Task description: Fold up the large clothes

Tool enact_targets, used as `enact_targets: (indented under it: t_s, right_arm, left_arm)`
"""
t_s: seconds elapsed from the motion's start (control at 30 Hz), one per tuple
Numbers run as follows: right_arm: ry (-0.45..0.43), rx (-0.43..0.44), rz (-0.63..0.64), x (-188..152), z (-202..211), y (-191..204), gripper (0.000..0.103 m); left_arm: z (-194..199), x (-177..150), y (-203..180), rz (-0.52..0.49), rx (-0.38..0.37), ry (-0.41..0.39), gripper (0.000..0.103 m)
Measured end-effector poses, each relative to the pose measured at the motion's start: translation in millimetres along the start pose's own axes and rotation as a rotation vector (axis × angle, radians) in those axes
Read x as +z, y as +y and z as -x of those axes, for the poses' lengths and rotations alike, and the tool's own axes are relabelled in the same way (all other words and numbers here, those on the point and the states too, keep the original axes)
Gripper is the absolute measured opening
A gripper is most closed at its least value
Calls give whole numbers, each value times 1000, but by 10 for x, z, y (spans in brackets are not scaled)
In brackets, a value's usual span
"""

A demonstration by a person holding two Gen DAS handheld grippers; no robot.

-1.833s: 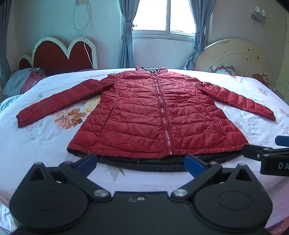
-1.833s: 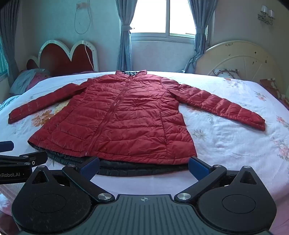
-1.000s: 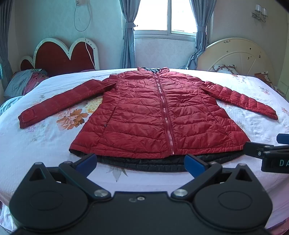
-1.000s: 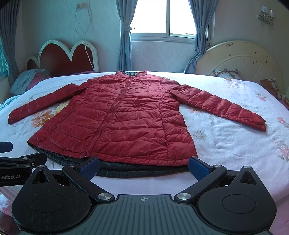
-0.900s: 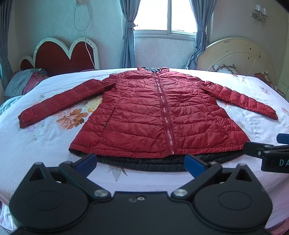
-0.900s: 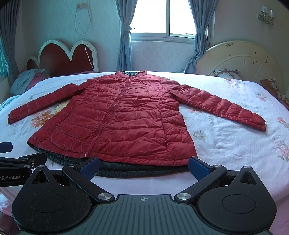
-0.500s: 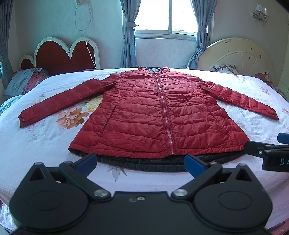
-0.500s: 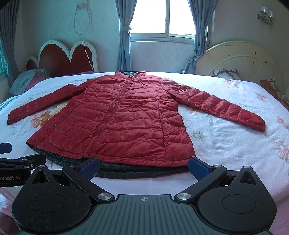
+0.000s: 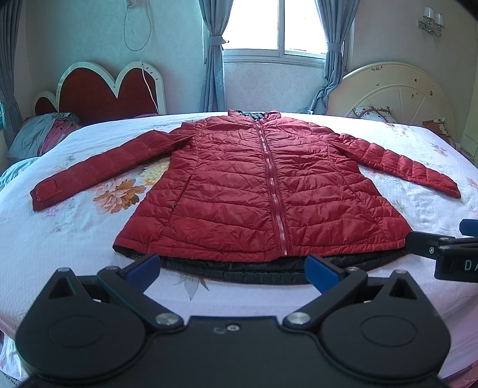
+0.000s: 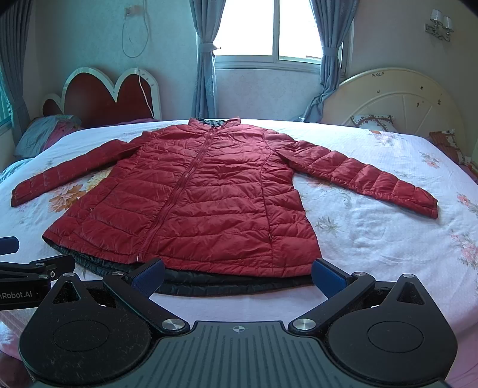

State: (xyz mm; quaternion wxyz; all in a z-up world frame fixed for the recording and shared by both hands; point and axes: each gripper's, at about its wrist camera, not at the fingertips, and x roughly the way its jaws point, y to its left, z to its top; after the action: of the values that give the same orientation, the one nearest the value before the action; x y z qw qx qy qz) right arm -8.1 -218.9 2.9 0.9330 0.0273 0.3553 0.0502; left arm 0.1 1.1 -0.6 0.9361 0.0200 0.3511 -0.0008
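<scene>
A red quilted jacket lies flat and face up on the bed, zipped, both sleeves spread out, its dark lining showing along the hem; it also shows in the right wrist view. My left gripper is open and empty, just short of the hem near the zipper. My right gripper is open and empty in front of the hem's right part. Each gripper shows at the edge of the other's view: the right gripper's fingers and the left gripper's fingers.
The bed has a white floral sheet. A red heart-shaped headboard and a pillow are at the far left. A cream round headboard and a window with curtains stand behind.
Both grippers stay open and nearly still; the views have shifted only slightly. The jacket has not moved.
</scene>
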Motion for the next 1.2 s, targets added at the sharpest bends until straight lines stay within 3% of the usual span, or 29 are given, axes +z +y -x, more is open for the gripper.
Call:
enact_targets:
  t_s: [1.2]
  right_arm:
    - [-2, -6, 2, 14, 0, -23, 103]
  left_arm:
    - [-16, 6, -5, 0, 7, 1, 103]
